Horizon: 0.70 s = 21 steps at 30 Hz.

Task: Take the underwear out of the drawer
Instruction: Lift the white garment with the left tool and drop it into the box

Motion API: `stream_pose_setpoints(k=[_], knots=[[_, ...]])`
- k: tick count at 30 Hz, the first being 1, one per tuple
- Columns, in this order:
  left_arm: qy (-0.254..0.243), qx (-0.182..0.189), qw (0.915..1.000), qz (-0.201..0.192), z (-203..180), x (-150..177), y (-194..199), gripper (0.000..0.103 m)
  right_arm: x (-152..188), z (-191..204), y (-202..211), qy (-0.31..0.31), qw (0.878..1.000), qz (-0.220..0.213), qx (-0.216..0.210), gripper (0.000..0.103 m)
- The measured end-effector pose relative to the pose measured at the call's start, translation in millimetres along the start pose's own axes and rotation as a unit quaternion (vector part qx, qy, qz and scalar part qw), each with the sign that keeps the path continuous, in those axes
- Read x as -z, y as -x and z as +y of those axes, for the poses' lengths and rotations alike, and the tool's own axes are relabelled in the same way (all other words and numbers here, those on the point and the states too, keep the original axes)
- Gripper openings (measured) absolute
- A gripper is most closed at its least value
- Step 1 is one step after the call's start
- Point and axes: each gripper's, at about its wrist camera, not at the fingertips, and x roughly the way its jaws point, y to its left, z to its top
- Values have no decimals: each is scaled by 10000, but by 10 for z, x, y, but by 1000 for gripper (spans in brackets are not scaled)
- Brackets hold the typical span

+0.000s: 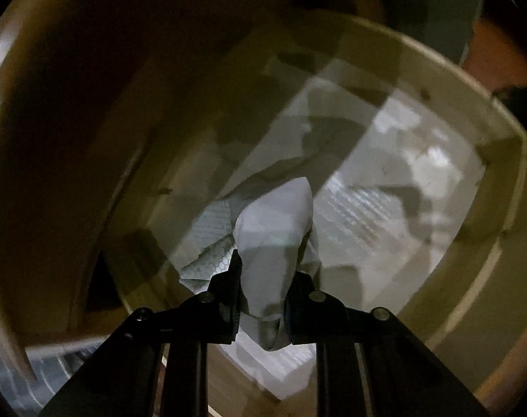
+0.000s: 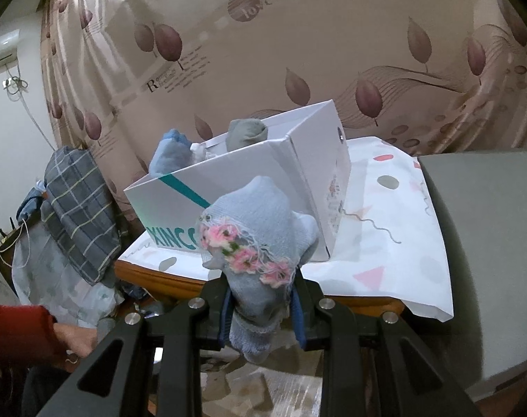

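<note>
In the left wrist view my left gripper (image 1: 263, 274) is shut on a pale grey rolled garment (image 1: 273, 239) and holds it inside the dim wooden drawer (image 1: 447, 80). A honeycomb-patterned cloth (image 1: 211, 243) lies just left of it on the drawer's pale lining. In the right wrist view my right gripper (image 2: 261, 292) is shut on a light blue rolled garment with pink flower trim (image 2: 260, 243), held up in front of a white cardboard box (image 2: 298, 160). The box holds a blue roll (image 2: 173, 153) and a grey roll (image 2: 246, 133).
The white box stands on a table with a patterned cloth (image 2: 385, 236). A grey cabinet (image 2: 489, 243) is at right. A plaid cushion (image 2: 79, 208) and the person's red-sleeved arm (image 2: 23, 333) are at left. A leaf-print curtain (image 2: 298, 34) hangs behind.
</note>
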Motion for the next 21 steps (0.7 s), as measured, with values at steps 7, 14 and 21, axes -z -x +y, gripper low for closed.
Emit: stream_pose_setpoints(k=[7,14,21], knots=[[653,361,9969,-257,30,161,293,17,-4,-65,12,-112,9999,8,38,28],[1076,452,9910,-662,155,306,679,17,4,-98,11,-161,9999,25,53,28],[1413,380,9824,-1157,313,367,1422,17,26,-85,-20,-116,9998,110,76,28]])
